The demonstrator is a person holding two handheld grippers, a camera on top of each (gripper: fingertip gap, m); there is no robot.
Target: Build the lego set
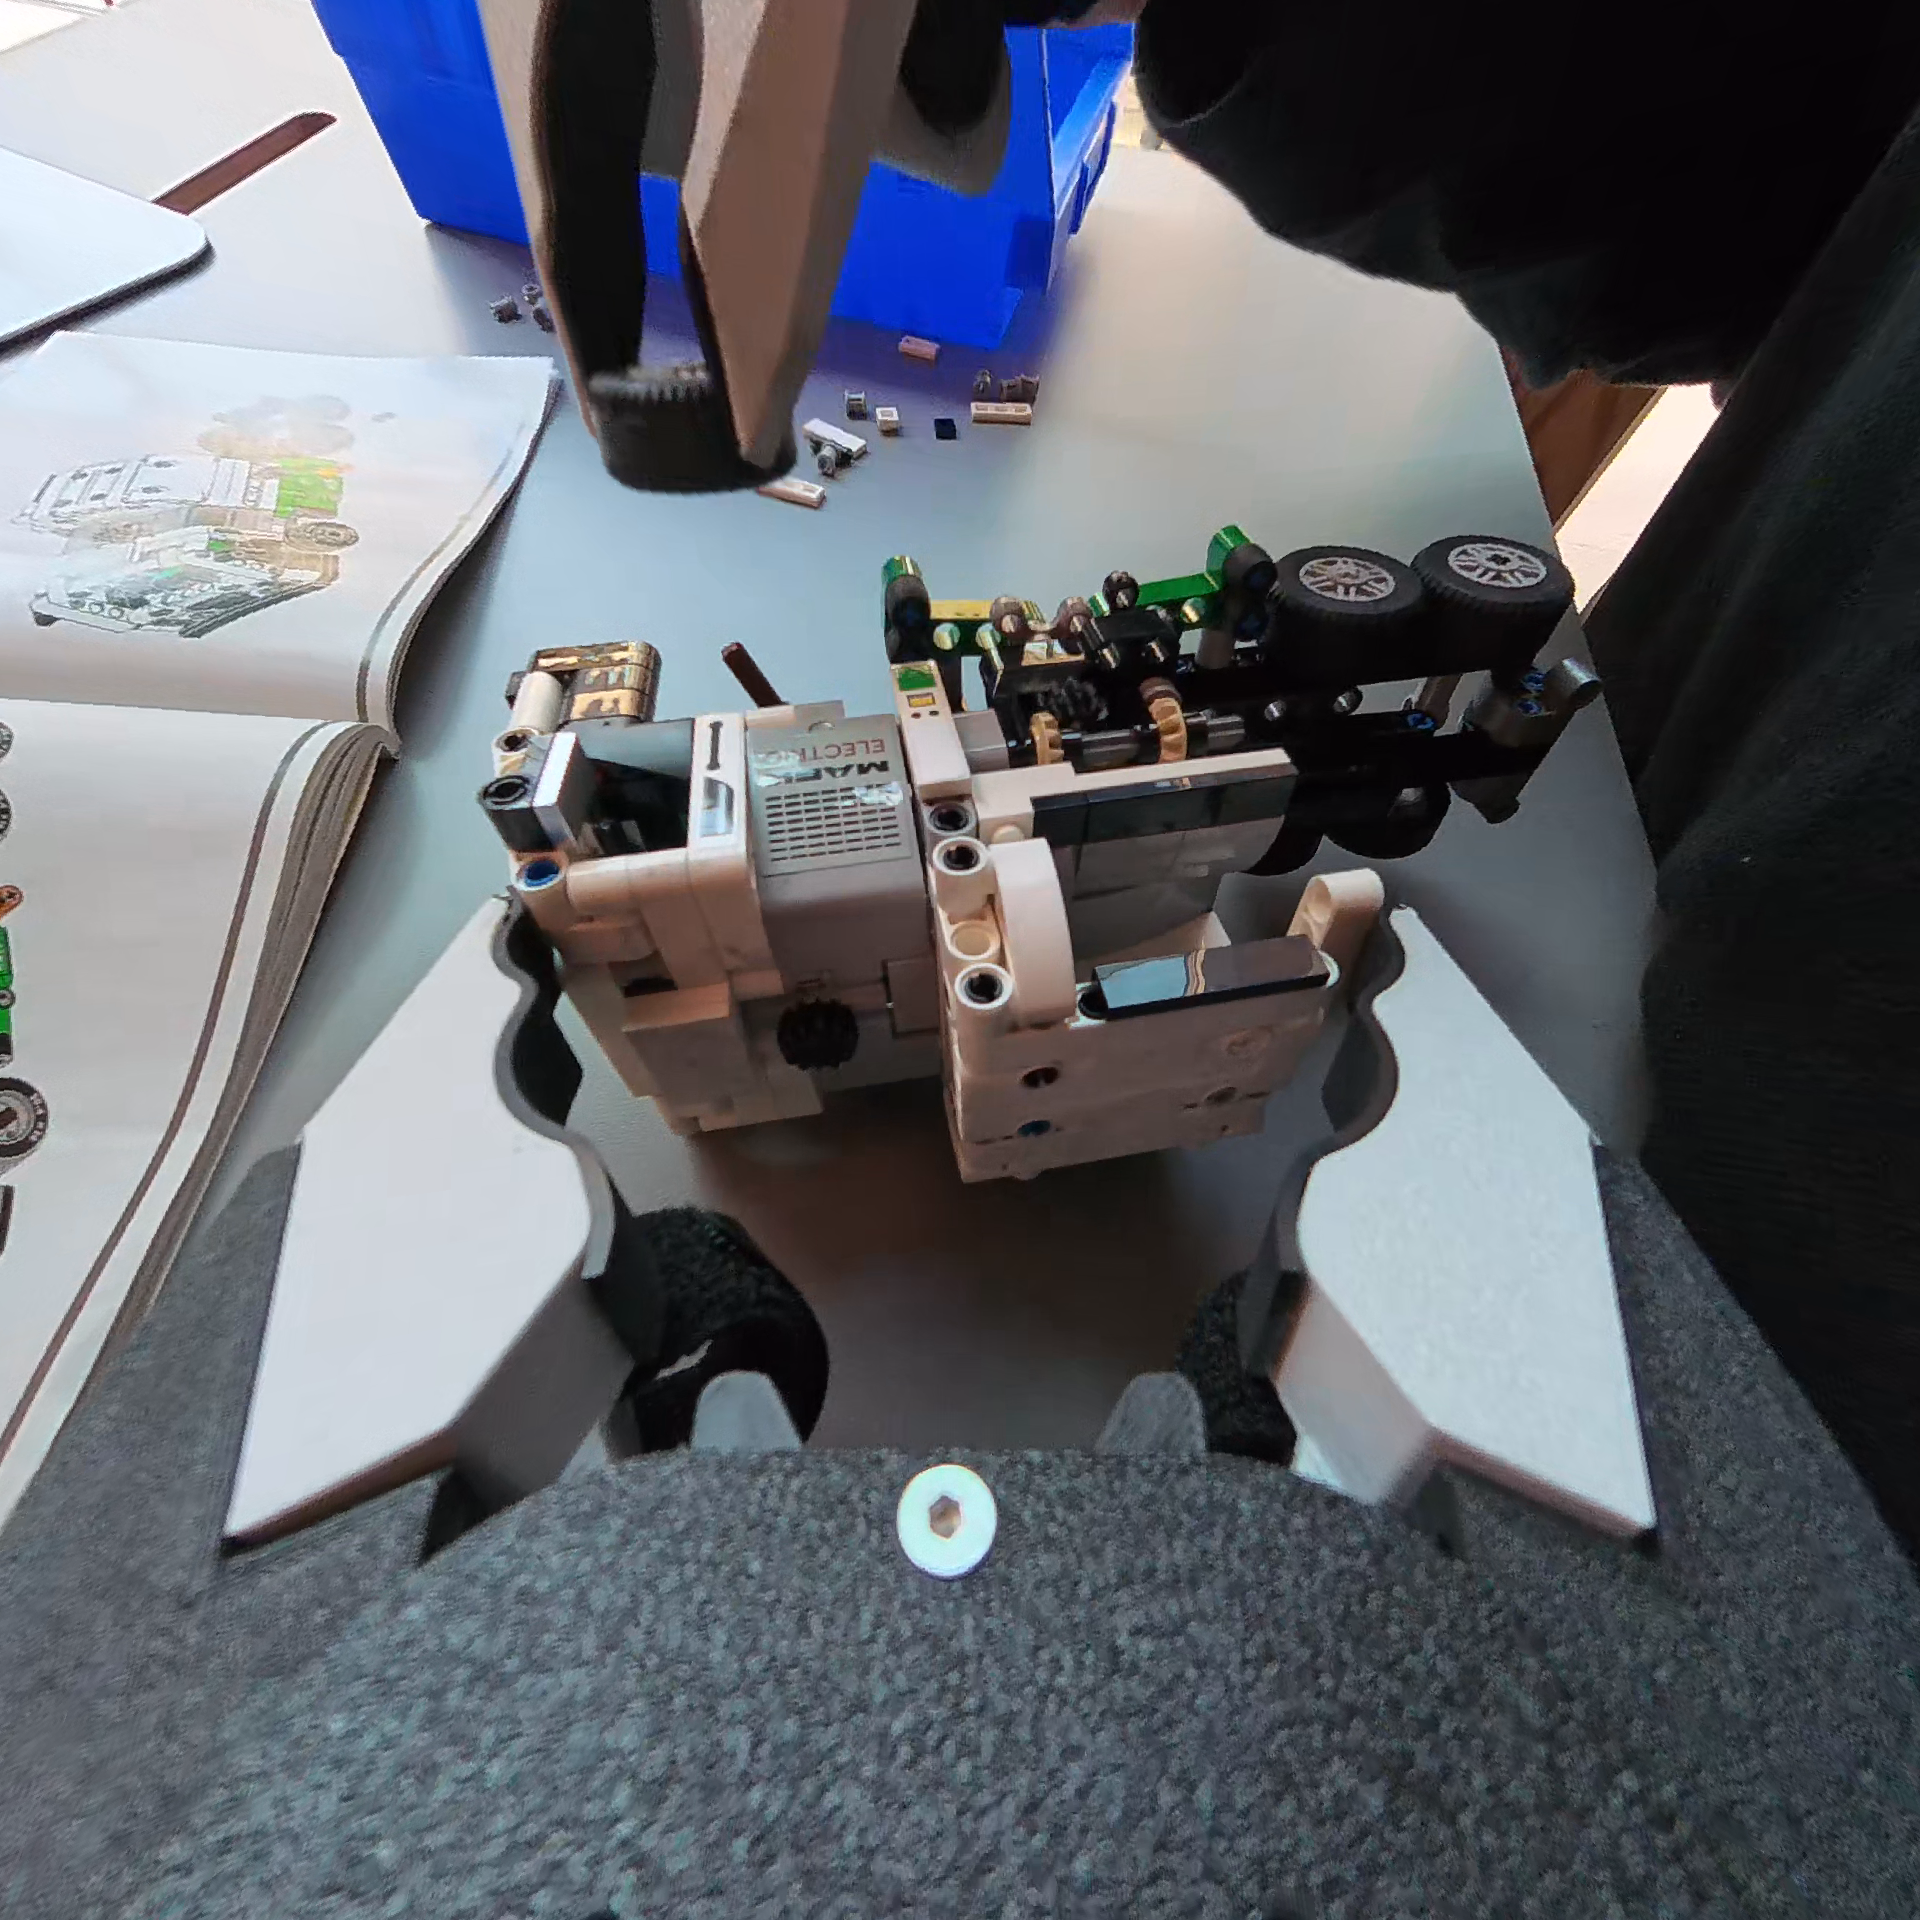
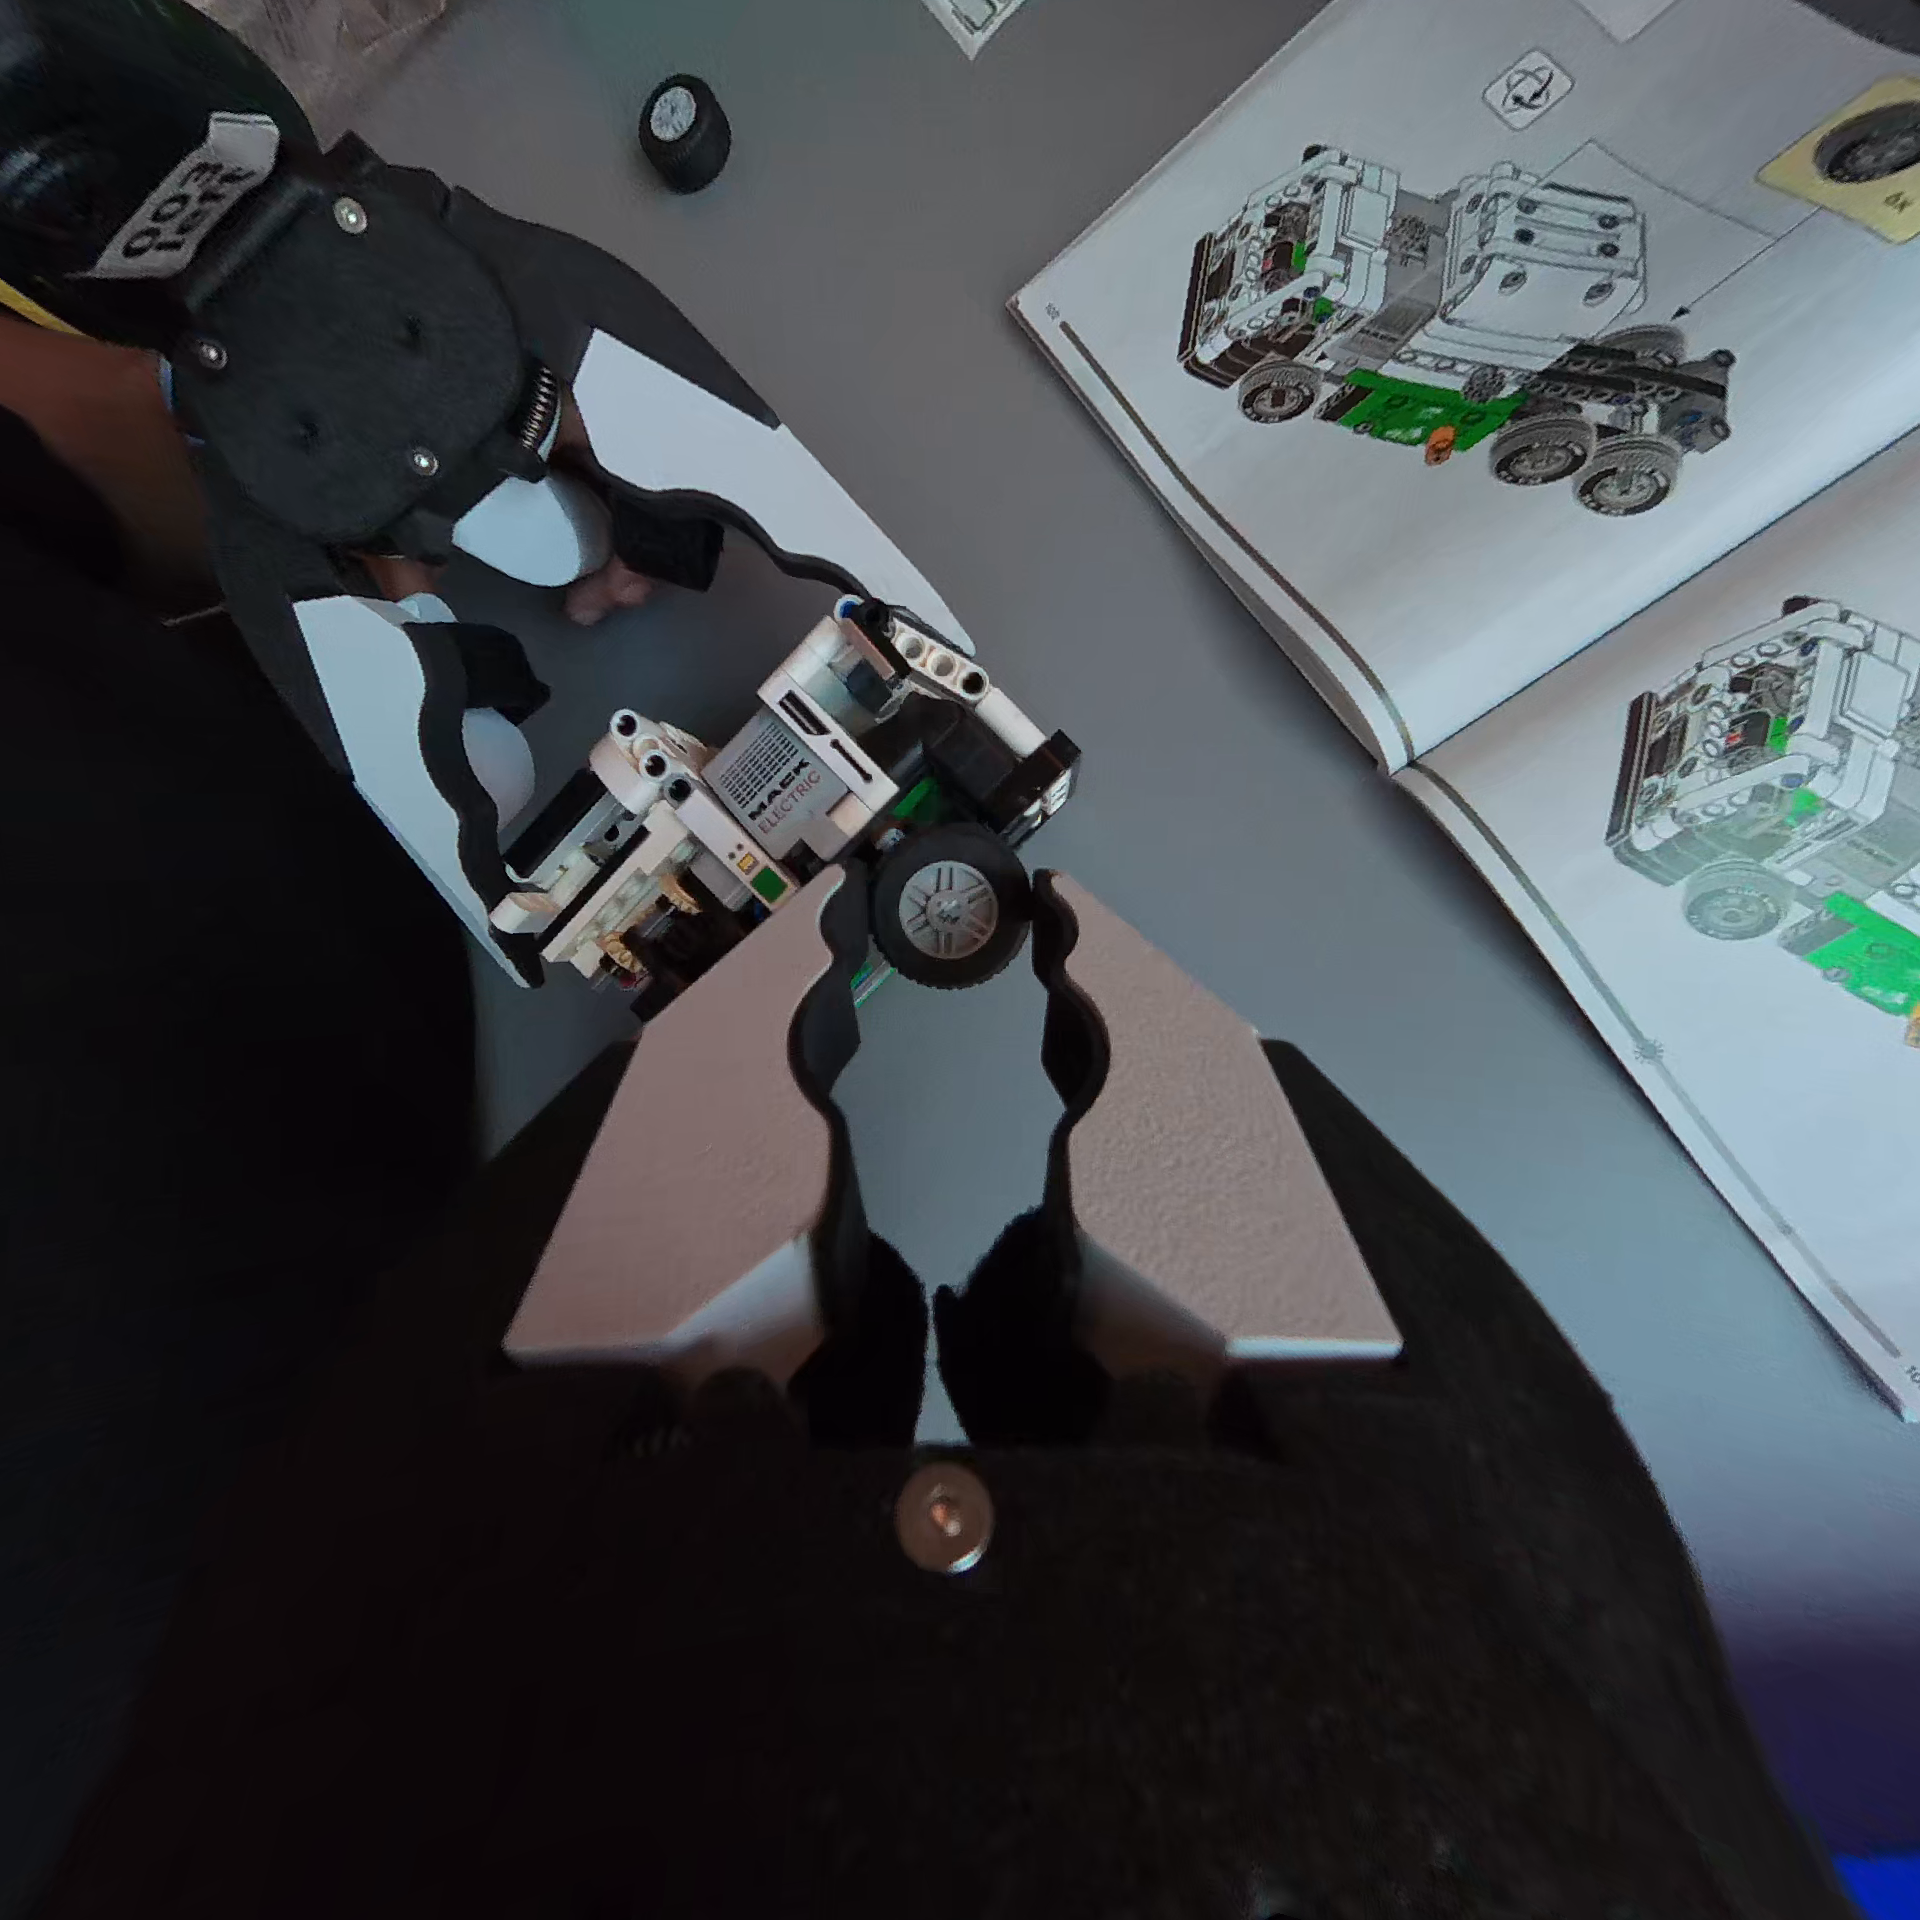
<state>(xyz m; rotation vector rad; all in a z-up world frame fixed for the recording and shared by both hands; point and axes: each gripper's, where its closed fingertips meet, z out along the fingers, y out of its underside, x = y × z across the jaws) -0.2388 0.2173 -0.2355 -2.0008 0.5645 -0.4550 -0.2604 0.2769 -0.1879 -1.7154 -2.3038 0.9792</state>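
Observation:
The white, black and green lego truck (image 1: 831,831) lies on its side on the grey table. Two black wheels (image 1: 1423,592) sit on its rear, and a dark axle (image 1: 748,670) sticks out near the cab. My left gripper (image 1: 951,956) is shut on the truck's cab, one finger on each side. It also shows in the right wrist view (image 2: 727,800), around the truck (image 2: 800,779). My right gripper (image 2: 948,914) is shut on a black wheel with a grey hub (image 2: 948,906). In the left wrist view the right gripper (image 1: 686,416) holds the wheel (image 1: 649,436) above and behind the cab, apart from it.
An open instruction booklet (image 1: 208,540) lies left of the truck and also shows in the right wrist view (image 2: 1455,468). A blue bin (image 1: 935,239) stands at the back, with several small loose pieces (image 1: 883,421) before it. A spare wheel (image 2: 683,130) lies on the table. A dark sleeve (image 1: 1558,156) is at the right. Some 9 cm of space lies between my two pairs of fingers.

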